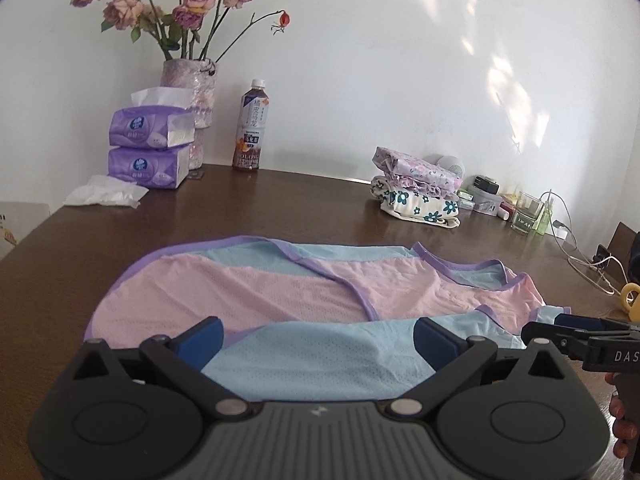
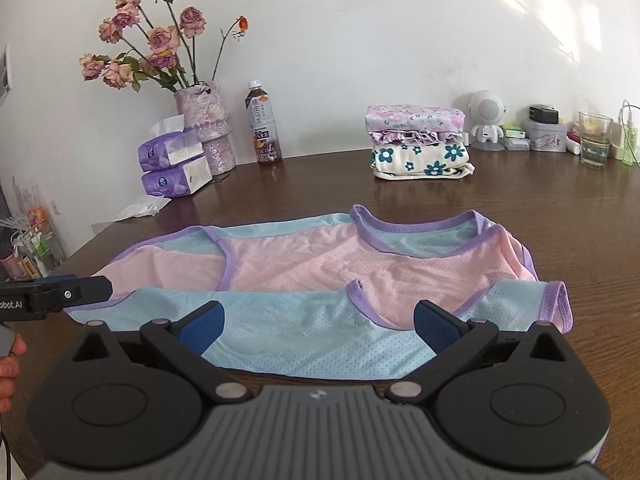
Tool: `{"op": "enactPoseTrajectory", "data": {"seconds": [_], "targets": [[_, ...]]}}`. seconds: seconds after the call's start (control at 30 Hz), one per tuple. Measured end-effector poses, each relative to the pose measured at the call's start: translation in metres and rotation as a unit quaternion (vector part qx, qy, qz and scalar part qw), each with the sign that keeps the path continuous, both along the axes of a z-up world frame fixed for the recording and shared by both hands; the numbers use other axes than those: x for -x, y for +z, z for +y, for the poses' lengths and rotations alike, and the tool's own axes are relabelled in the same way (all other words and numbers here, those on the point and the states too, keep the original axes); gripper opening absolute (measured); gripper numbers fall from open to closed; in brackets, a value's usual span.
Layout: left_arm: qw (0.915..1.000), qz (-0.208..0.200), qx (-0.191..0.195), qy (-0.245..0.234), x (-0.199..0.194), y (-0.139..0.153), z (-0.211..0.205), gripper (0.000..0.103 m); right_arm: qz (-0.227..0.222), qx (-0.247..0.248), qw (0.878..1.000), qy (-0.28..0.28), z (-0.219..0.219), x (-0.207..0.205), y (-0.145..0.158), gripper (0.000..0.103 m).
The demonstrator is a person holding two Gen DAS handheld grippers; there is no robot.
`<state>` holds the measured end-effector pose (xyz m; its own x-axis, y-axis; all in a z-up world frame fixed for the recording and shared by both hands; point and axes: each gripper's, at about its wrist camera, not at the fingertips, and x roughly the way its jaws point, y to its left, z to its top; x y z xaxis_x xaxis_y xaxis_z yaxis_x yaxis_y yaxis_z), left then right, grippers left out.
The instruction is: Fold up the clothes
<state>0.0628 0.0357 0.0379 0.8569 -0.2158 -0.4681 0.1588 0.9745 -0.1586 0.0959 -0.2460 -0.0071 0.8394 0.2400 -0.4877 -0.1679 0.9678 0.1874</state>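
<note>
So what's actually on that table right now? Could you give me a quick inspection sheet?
Surface: dark wooden table, bare near the middle.
Job's things: pink and blue top lying flat, near edge folded over; folded clothes stack at the back.
Clutter: vase of roses, tissue packs, tea bottle, glass, small speaker figure.
Grippers: left gripper and right gripper both have jaws open over the top's near edge, gripping nothing.
Cables: white cable at the table's right end.
Surroundings: white wall.
</note>
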Motion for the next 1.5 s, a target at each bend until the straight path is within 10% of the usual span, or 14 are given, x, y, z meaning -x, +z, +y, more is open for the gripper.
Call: {"op": "enactPoseTrajectory", "data": {"seconds": [1.5], "targets": [[0.9934,0.079,-0.047,-0.069,-0.105,0.035,0.023,0.102,0.014,0.126,0.989,0.081,0.007,-0.121,0.05,0.103]]}}
